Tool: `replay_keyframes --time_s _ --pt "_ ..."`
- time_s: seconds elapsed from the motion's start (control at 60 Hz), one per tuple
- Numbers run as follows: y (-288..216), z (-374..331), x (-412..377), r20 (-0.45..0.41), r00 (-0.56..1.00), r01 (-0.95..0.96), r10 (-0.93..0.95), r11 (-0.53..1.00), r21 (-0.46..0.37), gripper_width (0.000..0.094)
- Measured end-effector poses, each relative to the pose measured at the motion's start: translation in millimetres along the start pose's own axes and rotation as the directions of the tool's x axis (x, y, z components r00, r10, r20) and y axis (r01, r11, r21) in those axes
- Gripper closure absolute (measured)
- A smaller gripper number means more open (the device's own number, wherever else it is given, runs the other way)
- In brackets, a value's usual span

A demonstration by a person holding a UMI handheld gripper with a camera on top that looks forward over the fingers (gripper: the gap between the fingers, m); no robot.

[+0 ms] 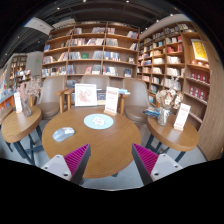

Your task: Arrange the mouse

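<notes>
A round wooden table [105,148] stands just ahead of my fingers. On it lies a round white and pale blue mat [98,121] near the far middle. A small grey flat object [63,132], which looks like the mouse, lies on the table's left part, apart from the mat. My gripper [111,163] is open and empty, held above the table's near edge. Its magenta pads [76,160] stand wide apart, and nothing is between them.
A white sign [86,95] and a card [111,101] stand at the table's far edge, with armchairs [52,97] behind. Smaller round tables stand at the left [17,124] and right [172,131], the right one bearing flowers [166,100]. Bookshelves [95,55] line the walls.
</notes>
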State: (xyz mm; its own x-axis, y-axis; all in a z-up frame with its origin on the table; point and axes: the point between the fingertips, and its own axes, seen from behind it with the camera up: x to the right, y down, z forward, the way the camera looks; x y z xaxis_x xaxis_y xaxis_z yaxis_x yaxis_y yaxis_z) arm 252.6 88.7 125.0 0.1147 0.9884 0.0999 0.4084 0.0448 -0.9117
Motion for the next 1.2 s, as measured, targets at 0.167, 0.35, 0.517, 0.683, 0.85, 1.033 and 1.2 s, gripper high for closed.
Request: replay_keyframes --time_s 0.167,0.35,0.517,0.683,0.85,1.033,1.2 --pt "0 -10 -53 0.051 0.999 0.017 -0.016 1.000 -0.021 0.0080" --pt "10 -1 -125 0.119 0.993 0.015 -0.010 0.999 -0.044 0.0081" --pt "15 -5 -186 0.179 0.983 0.056 -0.047 0.998 -0.043 0.0081" --pt "19 -1 -236 0.221 0.973 0.070 -0.062 0.997 -0.027 0.0082" --pt "26 29 -263 0.212 0.977 0.033 -0.020 0.997 -0.062 0.0082" --pt "26 77 -276 0.192 0.981 -0.011 0.029 0.996 -0.093 0.0082" --pt "25 120 -276 0.158 0.987 -0.009 0.027 0.993 -0.115 0.0080"
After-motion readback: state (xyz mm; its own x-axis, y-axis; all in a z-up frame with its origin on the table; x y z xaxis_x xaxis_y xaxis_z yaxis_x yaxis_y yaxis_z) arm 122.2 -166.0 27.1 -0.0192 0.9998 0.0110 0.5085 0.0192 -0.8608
